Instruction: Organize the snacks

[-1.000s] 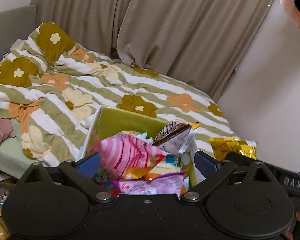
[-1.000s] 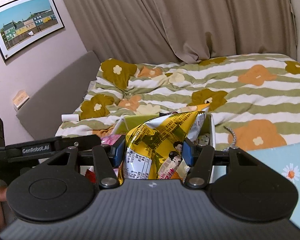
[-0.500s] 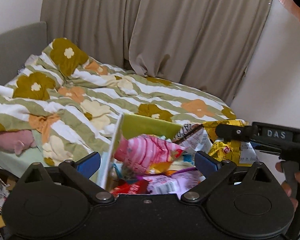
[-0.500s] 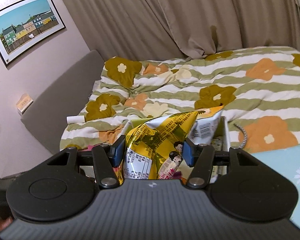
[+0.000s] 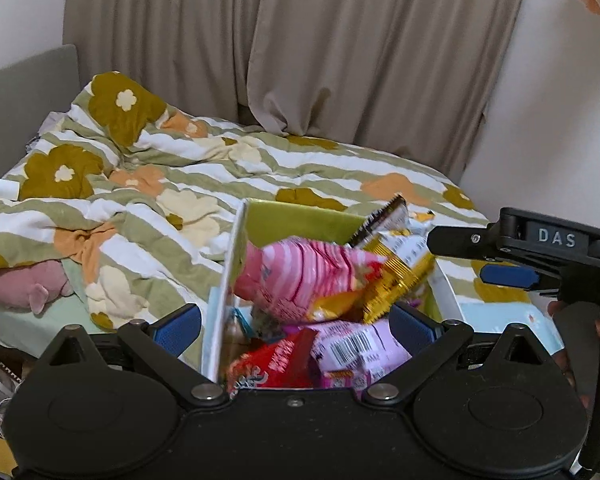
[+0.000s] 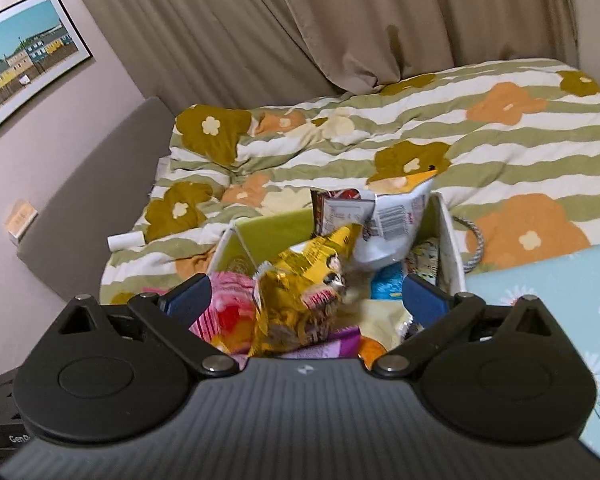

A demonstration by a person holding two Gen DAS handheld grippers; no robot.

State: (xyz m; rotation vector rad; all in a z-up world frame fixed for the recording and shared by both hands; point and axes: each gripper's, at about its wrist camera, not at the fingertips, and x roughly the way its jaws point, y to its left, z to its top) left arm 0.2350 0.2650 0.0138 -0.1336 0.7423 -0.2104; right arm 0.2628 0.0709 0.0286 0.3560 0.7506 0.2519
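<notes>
**Mia:** Left gripper (image 5: 296,326) first! What do its blue fingers (image 5: 178,326) do in its own camera?

**Ben:** They stand wide apart and hold nothing. They hang over the near end of the snack box (image 5: 304,220), which sits on the flowery blanket (image 5: 172,184) at the near edge of the bed.

**Mia:** What is in the box?

**Ben:** Lots of snacks. A pink striped bag (image 5: 300,276) lies on top. A gold bag (image 5: 400,280) leans against its right side. A red pack (image 5: 276,364) and a purple pack (image 5: 352,348) lie at the near end. The other gripper (image 5: 504,274) hangs just past the box's right wall.

**Mia:** Now the right camera?

**Ben:** The right gripper (image 6: 306,298) has its fingers (image 6: 424,296) spread apart too. The yellow bag (image 6: 300,284) lies between them on the pile, touching neither one, and looks blurry. Behind it, a white bag (image 6: 396,224) sticks up at the far right corner of the box (image 6: 448,236). A pale blue sheet with daisies (image 6: 548,280) lies right of the box.
</notes>
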